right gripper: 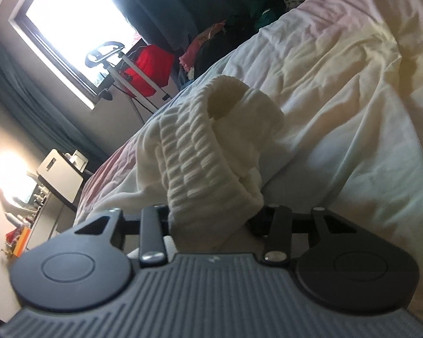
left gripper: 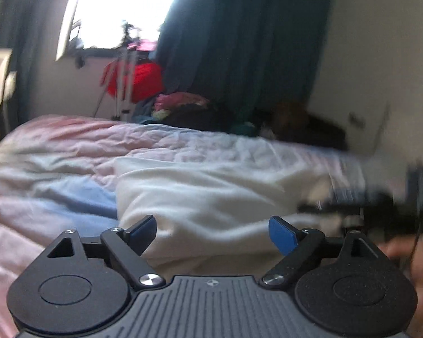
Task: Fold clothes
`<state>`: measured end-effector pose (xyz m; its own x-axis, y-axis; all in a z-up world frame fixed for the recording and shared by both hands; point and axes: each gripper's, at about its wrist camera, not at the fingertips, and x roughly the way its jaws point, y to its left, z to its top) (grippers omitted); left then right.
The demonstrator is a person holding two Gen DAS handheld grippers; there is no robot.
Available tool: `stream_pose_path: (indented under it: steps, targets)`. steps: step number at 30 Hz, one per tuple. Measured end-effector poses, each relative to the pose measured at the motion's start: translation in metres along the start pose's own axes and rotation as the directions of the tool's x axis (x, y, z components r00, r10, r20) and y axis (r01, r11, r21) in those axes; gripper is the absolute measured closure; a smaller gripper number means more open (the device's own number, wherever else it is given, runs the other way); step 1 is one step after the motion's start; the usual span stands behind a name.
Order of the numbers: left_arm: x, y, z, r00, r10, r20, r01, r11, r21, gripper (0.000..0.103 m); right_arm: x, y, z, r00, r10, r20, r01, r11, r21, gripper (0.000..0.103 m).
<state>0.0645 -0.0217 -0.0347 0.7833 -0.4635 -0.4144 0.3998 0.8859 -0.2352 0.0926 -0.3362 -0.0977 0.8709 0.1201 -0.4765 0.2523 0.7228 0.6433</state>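
- Garment (left gripper: 211, 194), white, lies on bed (left gripper: 70, 146).
- L gripper (left gripper: 213, 235) over garment's near edge, jaws apart, empty.
- R gripper (right gripper: 211, 219) clamped on garment's ribbed hem (right gripper: 200, 163).

Cloth and plastic, mostly matt

The white garment (right gripper: 211, 152) is showing a ribbed knit band over soft cloth; the bedcover (left gripper: 70, 152) is looking crinkled and matt; the left gripper (left gripper: 213, 235) is wearing matt black plastic with shiny metal screws.
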Motion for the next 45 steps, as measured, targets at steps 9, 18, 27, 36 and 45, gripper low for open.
stream_pose_path:
  steps: [9,18,27,36,45]
  targets:
    - [0.047,0.064,-0.005,0.994,0.026,-0.102,-0.060,0.936,-0.348,0.009,-0.002,-0.004,-0.006,1.000,-0.001,0.016,0.001,1.000,0.020,0.057]
    - [0.052,0.050,0.005,0.995,0.046,-0.089,-0.073,0.940,-0.333,0.034,-0.011,0.001,0.000,0.999,0.030,0.038,-0.032,0.998,0.049,0.062]
    - [0.040,-0.020,0.050,1.000,-0.004,-0.022,-0.001,0.969,-0.247,0.059,-0.058,0.011,0.051,0.992,0.025,0.122,-0.027,1.000,0.016,0.069]
    - [0.130,-0.176,0.109,0.985,-0.172,0.013,0.172,0.979,-0.107,0.059,-0.129,-0.058,0.167,0.953,-0.079,0.292,0.064,0.996,0.060,0.069]
    - [0.269,-0.285,0.106,0.960,-0.257,-0.111,0.254,0.966,-0.040,0.059,-0.121,-0.162,0.241,0.910,-0.239,0.340,0.193,0.968,0.162,0.069]
